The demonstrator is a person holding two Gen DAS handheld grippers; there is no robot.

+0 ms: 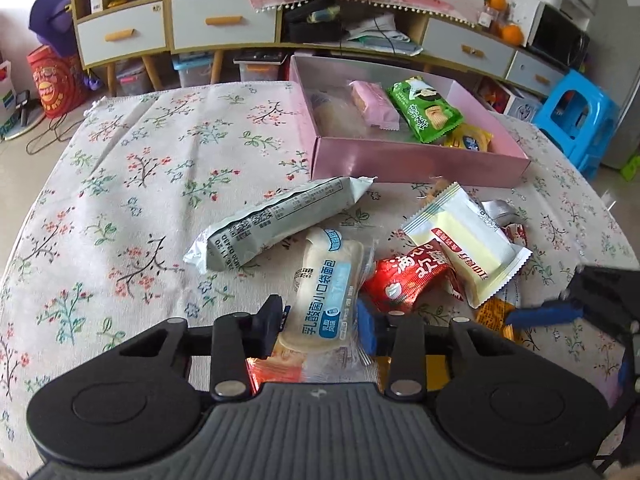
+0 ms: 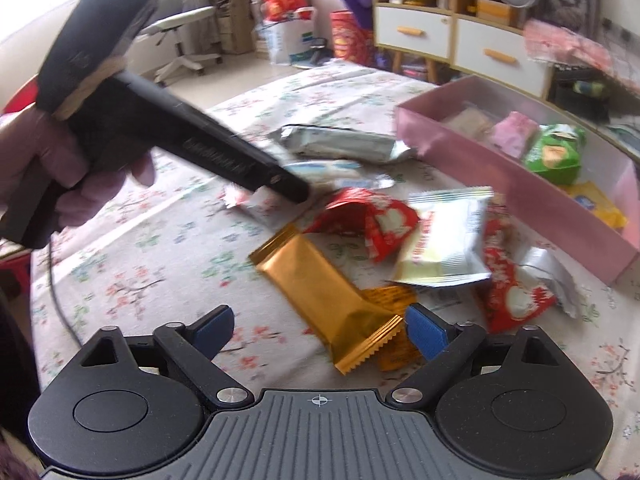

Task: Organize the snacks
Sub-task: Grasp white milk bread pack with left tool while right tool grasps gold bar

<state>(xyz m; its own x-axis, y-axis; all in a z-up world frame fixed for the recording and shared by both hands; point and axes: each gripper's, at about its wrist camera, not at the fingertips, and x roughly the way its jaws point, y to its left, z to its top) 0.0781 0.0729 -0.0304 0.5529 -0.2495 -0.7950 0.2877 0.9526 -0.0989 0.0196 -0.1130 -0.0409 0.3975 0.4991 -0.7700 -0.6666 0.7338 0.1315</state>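
Pale blue and cream, the bread packet (image 1: 326,300) sits clamped between the fingers of my left tongs (image 1: 326,326), just above the floral tablecloth (image 1: 120,184) near its front edge. My right tongs (image 2: 318,330) are spread wide with nothing between the blue pads (image 2: 424,336); the crimped end of a gold bar (image 2: 320,292) lies just in front of them. Red (image 1: 412,276) and cream-yellow (image 1: 468,240) packets lie heaped mid-cloth, and a silver packet (image 1: 272,224) lies beside them. Toward the far edge stands the pink box (image 1: 416,160), holding a pink wafer (image 1: 374,104), a green packet (image 1: 426,110) and a yellow one (image 1: 470,140).
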